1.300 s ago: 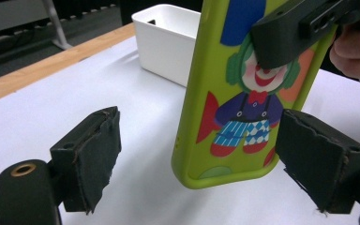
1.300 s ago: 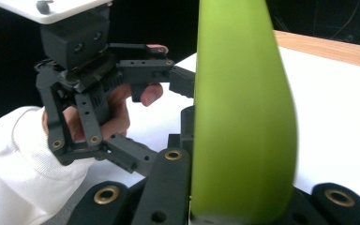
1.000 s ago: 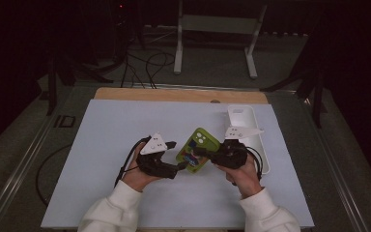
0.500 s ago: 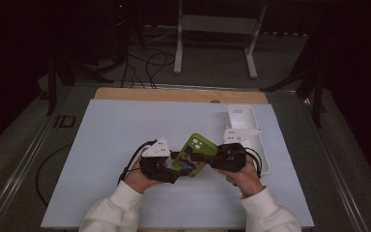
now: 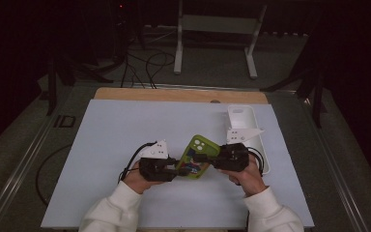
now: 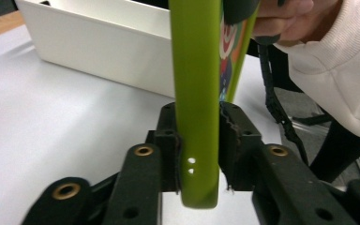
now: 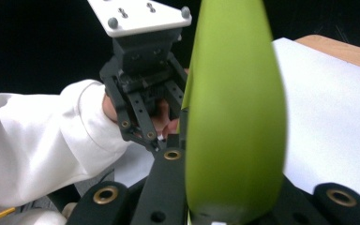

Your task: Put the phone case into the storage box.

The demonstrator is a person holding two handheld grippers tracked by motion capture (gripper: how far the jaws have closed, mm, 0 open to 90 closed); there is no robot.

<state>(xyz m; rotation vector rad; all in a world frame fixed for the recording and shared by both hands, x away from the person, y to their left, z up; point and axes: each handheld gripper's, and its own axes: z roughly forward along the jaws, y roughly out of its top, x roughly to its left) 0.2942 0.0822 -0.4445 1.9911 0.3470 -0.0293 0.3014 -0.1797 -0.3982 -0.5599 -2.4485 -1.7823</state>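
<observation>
Item: green phone case [image 5: 199,155], soft, with a printed insert of coloured figures showing against it. Location: held off the white mat [image 5: 125,135] between the two tools, about 6 o'clock of the mat's centre and at 9 o'clock of the white bin [image 5: 249,126].

Right gripper [image 5: 211,157]: closed on the case's upper right portion; the right gripper view has the green shell [image 7: 234,126] rising between its jaws, blurred by nearness. Grip judged firm.

Left gripper [image 5: 176,168]: its jaws have just been closing, with the case's lower edge [image 6: 196,117] between them. In the left gripper view the left pad [image 6: 172,159] meets the green wall, and the right pad [image 6: 228,154] lies against the coloured side (contact there reads as a clamp, though light). The jaws stand as far apart as the case is thick.

Step in hand, as judged: a two-point hold on the case is being set up, one tool at each end, likely to flex the shell, peel it from what sits inside, or carry it over.

Next move calls for: the left grip to settle fully before any pull; then opposed, gentle motion of both hands, so that the shell bends rather than slips from the pads. The bin, at 3 o'clock of the hands, is the nearest place to set anything down (whether it holds anything cannot be told).
</observation>
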